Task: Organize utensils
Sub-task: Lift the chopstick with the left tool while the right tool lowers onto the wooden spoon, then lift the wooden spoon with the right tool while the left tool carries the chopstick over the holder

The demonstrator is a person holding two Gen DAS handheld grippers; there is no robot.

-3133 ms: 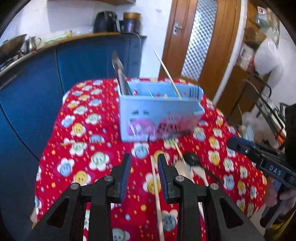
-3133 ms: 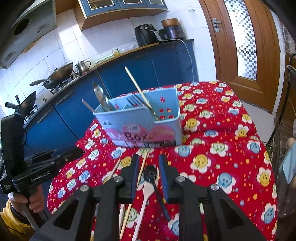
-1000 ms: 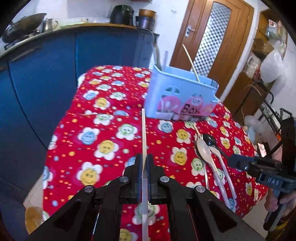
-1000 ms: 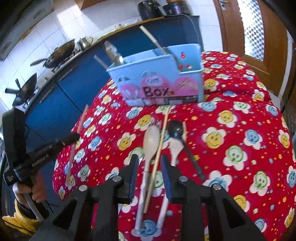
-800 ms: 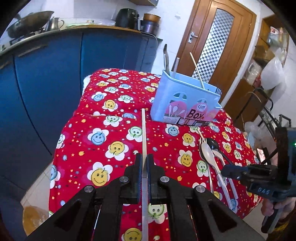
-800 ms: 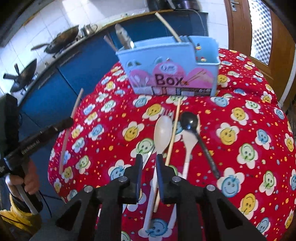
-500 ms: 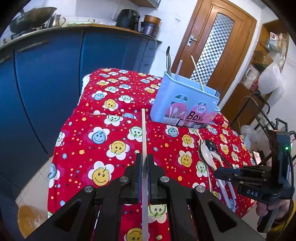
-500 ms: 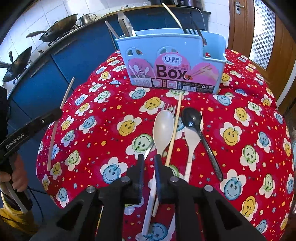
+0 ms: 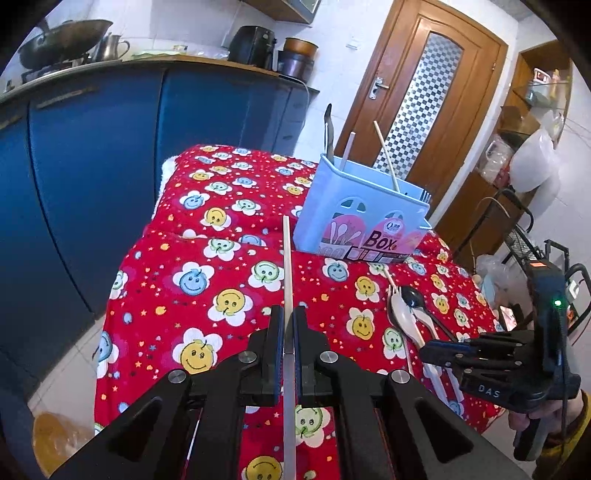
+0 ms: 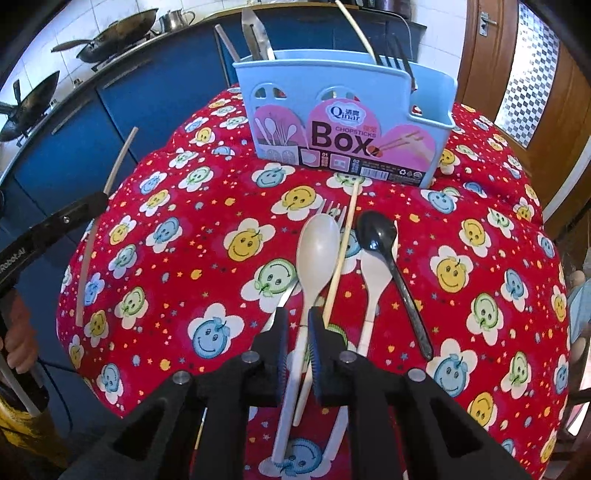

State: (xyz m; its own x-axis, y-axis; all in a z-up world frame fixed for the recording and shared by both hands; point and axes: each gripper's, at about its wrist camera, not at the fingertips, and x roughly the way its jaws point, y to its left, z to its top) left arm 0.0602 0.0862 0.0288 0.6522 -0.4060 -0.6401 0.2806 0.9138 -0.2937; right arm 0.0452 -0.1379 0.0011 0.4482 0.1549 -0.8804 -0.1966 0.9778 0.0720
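My left gripper (image 9: 289, 317) is shut on a pale chopstick (image 9: 287, 266) and holds it above the red flowered cloth, left of the blue utensil box (image 9: 360, 221). It also shows in the right wrist view (image 10: 99, 201) with the chopstick (image 10: 120, 158). My right gripper (image 10: 298, 321) has its jaws close around the handle of a white spoon (image 10: 317, 247) lying on the cloth; it also shows in the left wrist view (image 9: 424, 350). Beside the spoon lie a second chopstick (image 10: 343, 251), a white spork (image 10: 375, 280) and a black spoon (image 10: 380, 236).
The box (image 10: 343, 122) holds a knife (image 10: 255, 33), a chopstick (image 10: 354, 26) and forks (image 10: 400, 55). A metal fork (image 10: 328, 208) lies under the white spoon. Blue cabinets (image 9: 92, 147) stand behind and to the left; a wooden door (image 9: 417, 110) is behind right.
The left gripper picked up the chopstick and lifted it back and left. The right gripper lowered onto the white spoon's handle and its jaws narrowed around it.
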